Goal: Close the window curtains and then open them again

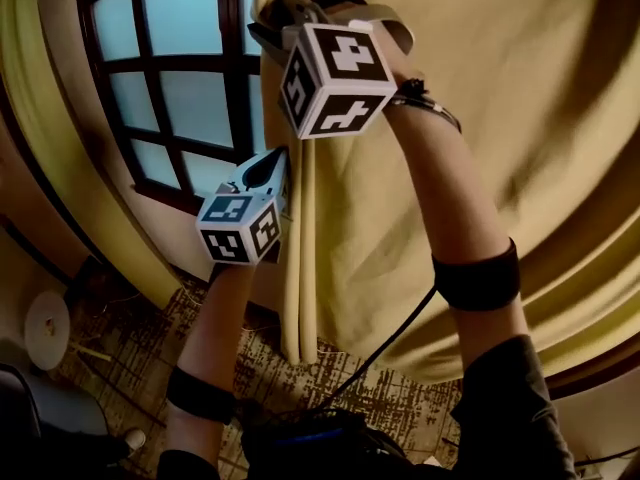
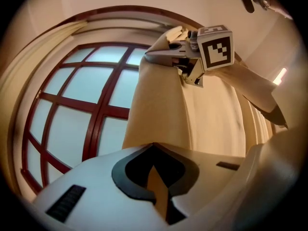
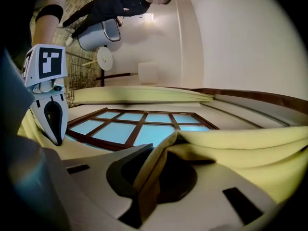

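A yellow right-hand curtain (image 1: pixel 480 118) hangs over the right part of a window (image 1: pixel 170 78) with dark red bars. Both grippers pinch its leading edge. High on that edge my right gripper (image 1: pixel 275 18) is shut on the fabric; its own view shows a fold of curtain (image 3: pixel 202 141) clamped in the right gripper (image 3: pixel 159 148). Lower down, my left gripper (image 1: pixel 272 168) is shut on the same edge, and the left gripper (image 2: pixel 155 150) has a strip of curtain (image 2: pixel 159 100) between its jaws. The window's left panes remain uncovered.
The left curtain (image 1: pixel 60 168) is bunched along the window's left side. Below lies a patterned carpet (image 1: pixel 130 348) with a round white object (image 1: pixel 47 328) and a dark grey object (image 1: pixel 30 418) at the left. A black cable (image 1: pixel 390 343) hangs from my right arm.
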`<move>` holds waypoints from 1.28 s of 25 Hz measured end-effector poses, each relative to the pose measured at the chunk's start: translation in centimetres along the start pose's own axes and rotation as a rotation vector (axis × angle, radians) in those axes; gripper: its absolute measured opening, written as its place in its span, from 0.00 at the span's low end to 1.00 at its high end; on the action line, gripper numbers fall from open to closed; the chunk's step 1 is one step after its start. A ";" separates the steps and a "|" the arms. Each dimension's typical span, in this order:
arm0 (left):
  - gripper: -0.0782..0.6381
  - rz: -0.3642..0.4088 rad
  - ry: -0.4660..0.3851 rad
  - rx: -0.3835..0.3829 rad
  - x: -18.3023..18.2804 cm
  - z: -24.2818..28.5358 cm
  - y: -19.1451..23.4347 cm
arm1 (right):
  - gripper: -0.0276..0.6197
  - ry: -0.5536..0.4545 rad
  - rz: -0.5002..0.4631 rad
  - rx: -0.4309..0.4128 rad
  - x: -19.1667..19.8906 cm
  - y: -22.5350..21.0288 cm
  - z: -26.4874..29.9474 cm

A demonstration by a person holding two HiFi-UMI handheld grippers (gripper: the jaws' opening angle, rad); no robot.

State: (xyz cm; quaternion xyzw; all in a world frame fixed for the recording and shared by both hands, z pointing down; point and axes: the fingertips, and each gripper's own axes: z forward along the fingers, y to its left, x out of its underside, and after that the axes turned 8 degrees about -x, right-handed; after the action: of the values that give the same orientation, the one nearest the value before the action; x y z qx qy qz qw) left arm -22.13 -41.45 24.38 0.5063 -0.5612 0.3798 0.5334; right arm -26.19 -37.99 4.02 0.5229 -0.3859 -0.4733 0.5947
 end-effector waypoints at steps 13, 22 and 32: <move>0.11 -0.042 -0.031 -0.104 -4.7 -0.7 16.8 | 0.10 -0.070 -0.047 -0.056 -9.9 -3.8 15.2; 0.11 -0.048 -0.034 -0.091 -5.6 -1.0 20.9 | 0.10 -0.056 -0.017 -0.025 -10.7 -5.3 17.6; 0.11 0.004 0.022 0.030 -3.5 -1.8 20.0 | 0.12 0.065 0.102 0.028 -6.7 -4.2 16.1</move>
State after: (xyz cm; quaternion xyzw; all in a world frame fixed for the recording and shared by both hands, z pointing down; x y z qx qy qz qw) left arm -41.50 -35.18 23.48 0.5089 -0.5505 0.3948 0.5311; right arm -43.91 -35.66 2.58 0.5260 -0.3990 -0.4199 0.6228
